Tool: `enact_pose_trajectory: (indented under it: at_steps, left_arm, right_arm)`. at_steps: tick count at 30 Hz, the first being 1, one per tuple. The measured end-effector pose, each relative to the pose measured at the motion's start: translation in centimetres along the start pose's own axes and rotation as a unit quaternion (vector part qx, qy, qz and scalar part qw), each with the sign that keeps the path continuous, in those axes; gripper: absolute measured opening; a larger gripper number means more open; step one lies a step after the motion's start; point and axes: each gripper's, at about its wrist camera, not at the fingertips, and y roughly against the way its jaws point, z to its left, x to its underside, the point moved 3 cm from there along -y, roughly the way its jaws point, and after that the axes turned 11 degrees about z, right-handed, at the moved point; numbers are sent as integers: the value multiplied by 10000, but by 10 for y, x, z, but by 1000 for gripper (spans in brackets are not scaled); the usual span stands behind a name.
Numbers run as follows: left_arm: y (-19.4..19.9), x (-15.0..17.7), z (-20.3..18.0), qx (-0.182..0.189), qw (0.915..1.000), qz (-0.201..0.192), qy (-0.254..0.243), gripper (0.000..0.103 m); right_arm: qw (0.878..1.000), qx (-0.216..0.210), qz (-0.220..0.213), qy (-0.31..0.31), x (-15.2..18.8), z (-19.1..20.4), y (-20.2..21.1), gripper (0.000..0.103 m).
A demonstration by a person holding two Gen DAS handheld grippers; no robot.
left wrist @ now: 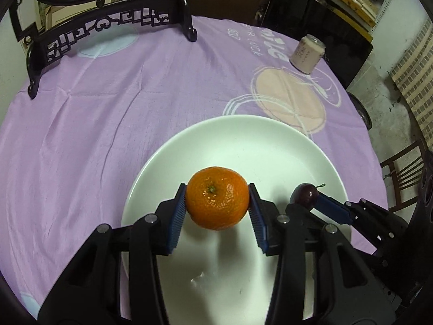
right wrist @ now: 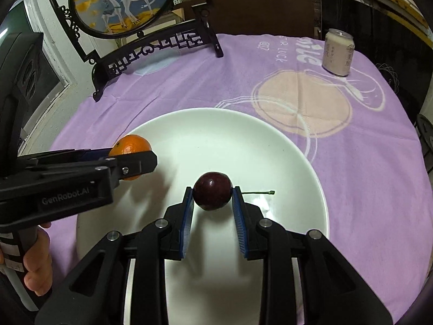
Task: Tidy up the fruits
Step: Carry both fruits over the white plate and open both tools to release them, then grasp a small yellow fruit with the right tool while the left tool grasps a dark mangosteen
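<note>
My left gripper is shut on an orange mandarin, its blue pads pressing both sides, held above the white plate. In the right wrist view the same mandarin shows at the left, clamped in the left gripper over the plate's left rim. My right gripper is shut on a dark red cherry with a green stem pointing right, held over the middle of the plate. That cherry and the right gripper appear to the right of the mandarin in the left wrist view.
A purple cloth covers the round table. A pale drink can stands at the back right. A black carved stand with a round deer picture stands at the back left. A hand holds the left gripper's handle. A wooden chair is to the right.
</note>
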Motion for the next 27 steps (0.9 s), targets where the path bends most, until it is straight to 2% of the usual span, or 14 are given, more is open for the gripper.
enact_pose_trajectory:
  at_steps: [3,4,5,6,7,10,13,15,16,19,22,27]
  left_arm:
    - [-6,-4,-1,0,10000,37,1,45]
    - [-7,-6,-2,3,10000,44,-6,47]
    - [-4,-6,-3,30,10000,-5,-9,54]
    - [1,-5,-3,59,10000,-73,-24,59]
    - [10,-1,-4,62,9998,-160,-45,62]
    - [47,18,-2,140,9985,-512,-162,63]
    - [91,61,6,129,9958,-881,-204,72]
    - [114,100,13,-28,9932,-1137,-253,77]
    - [122,117,15,-72,9921,-1227,-245,78]
    - [135,167,24,31,9900,-1392,-208,79]
    - [139,196,28,-49,9897,-1415,-226,79]
    - [148,218,33,-156,9877,-1533,-272,83]
  right_arm:
    - [10000,72,14,10,-5,-2,-5,29]
    - [9998,186,5,27,-6,-1,-6,36]
    - [9996,286,-8,35,-6,-1,-4,52]
    - [9992,400,-71,38,-5,-1,-1,56]
    - [9985,518,-149,74,-3,0,7,56]
    - [9975,655,-235,150,10,6,35,56]
    - [9967,741,-320,95,46,15,71,58]
    - [9966,663,-491,47,78,28,92,67]
    - [9964,574,-615,39,99,36,101,72]
    - [9957,452,-809,-21,143,56,116,72]
    - [9940,582,-922,-14,161,69,130,72]
    - [9918,663,-1085,107,171,83,150,72]
